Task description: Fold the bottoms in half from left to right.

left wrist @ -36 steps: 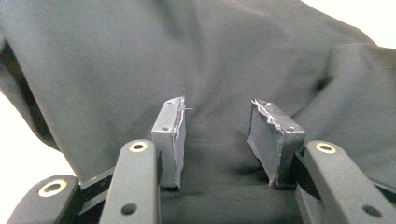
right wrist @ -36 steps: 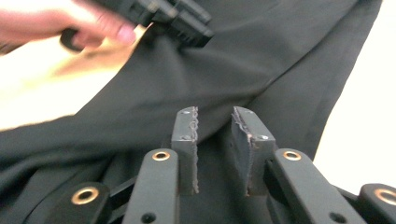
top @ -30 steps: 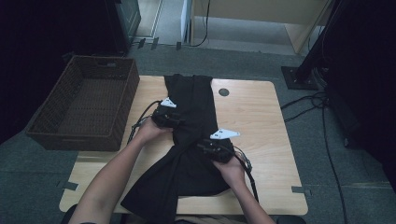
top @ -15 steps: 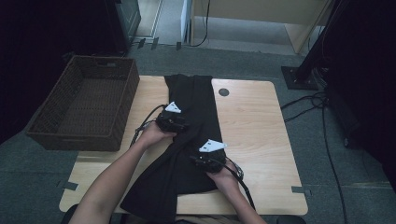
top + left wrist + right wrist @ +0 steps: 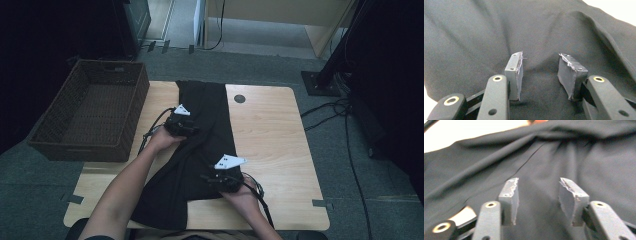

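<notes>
A black garment [image 5: 205, 145] lies lengthwise on the wooden table [image 5: 270, 135], from the far edge down to the near left corner. My left gripper [image 5: 187, 128] rests on the cloth's left side near the middle. In the left gripper view the left gripper [image 5: 541, 75] is open, with creased black cloth [image 5: 486, 32] under the gap and nothing pinched. My right gripper [image 5: 212, 179] sits at the garment's right edge, nearer the front. In the right gripper view the right gripper [image 5: 540, 200] is open; its jaws have just been opening, with a seam and folds of the cloth [image 5: 584, 157] lying beyond them, not gripped.
A dark wicker basket [image 5: 60, 145] stands off the table's left side. A round cable hole [image 5: 239, 98] marks the far part of the tabletop. Bare wood lies right of the garment. Cables trail on the floor at the right.
My right gripper has slid toward the near edge along the garment's right side. The left gripper has stayed where it was.
</notes>
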Demonstrator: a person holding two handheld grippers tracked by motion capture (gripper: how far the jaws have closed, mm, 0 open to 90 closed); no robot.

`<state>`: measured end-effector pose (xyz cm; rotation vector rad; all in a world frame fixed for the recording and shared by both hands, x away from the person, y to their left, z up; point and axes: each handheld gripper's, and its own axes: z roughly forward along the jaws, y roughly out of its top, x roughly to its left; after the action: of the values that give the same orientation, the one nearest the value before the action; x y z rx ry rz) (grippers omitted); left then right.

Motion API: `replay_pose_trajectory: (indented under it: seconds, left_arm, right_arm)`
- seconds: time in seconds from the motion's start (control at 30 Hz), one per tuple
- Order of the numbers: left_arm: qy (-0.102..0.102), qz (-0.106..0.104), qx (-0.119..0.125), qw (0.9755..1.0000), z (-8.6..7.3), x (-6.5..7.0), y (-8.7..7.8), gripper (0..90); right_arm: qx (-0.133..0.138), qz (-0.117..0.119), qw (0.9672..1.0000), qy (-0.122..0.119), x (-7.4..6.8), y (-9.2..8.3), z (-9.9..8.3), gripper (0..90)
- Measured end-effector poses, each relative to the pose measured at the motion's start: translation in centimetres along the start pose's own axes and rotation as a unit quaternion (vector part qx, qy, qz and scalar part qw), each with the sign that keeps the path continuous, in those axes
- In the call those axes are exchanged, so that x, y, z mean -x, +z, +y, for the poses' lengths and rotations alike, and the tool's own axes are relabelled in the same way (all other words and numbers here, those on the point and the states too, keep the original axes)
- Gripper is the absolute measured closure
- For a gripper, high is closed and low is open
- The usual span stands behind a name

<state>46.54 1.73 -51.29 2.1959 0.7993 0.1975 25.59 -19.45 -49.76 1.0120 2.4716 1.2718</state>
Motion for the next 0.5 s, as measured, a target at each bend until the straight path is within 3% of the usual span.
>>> replay_pose_trajectory:
  seconds: [0.17,0.27,0.3,0.37,0.4,0.43,0.5]
  left_arm:
    - [-0.001,0.003,-0.002,1.0000,0.0,0.1,0.0,55.6]
    - [-0.003,0.003,0.001,1.0000,-0.1,0.1,0.0,55.6]
    - [-0.003,0.002,0.002,1.0000,-0.1,0.1,0.0,55.7]
    - [-0.003,0.002,0.003,1.0000,-0.1,0.1,0.0,55.7]
    - [-0.003,0.003,0.003,1.0000,-0.1,0.1,0.0,55.7]
    - [-0.003,0.002,0.003,1.0000,-0.1,0.0,0.0,55.7]
    - [-0.004,0.002,0.003,1.0000,-0.1,0.0,0.0,55.7]
  right_arm:
    - [-0.019,0.019,0.9994,-0.023,-1.4,0.0,-2.2,42.5]
    - [-0.019,0.019,0.9990,-0.036,-1.8,0.4,-2.9,44.4]
    - [-0.017,0.011,0.9988,-0.044,-1.8,0.4,-2.9,50.7]
    - [-0.017,-0.012,0.9980,-0.059,-1.8,0.4,-2.8,72.7]
    - [-0.018,-0.011,0.9984,-0.052,-1.6,0.4,-2.7,84.1]
    - [-0.026,-0.010,0.9988,-0.039,-1.4,0.4,-2.6,90.0]
    - [-0.036,0.007,0.9992,-0.019,-1.0,0.2,-2.0,90.0]
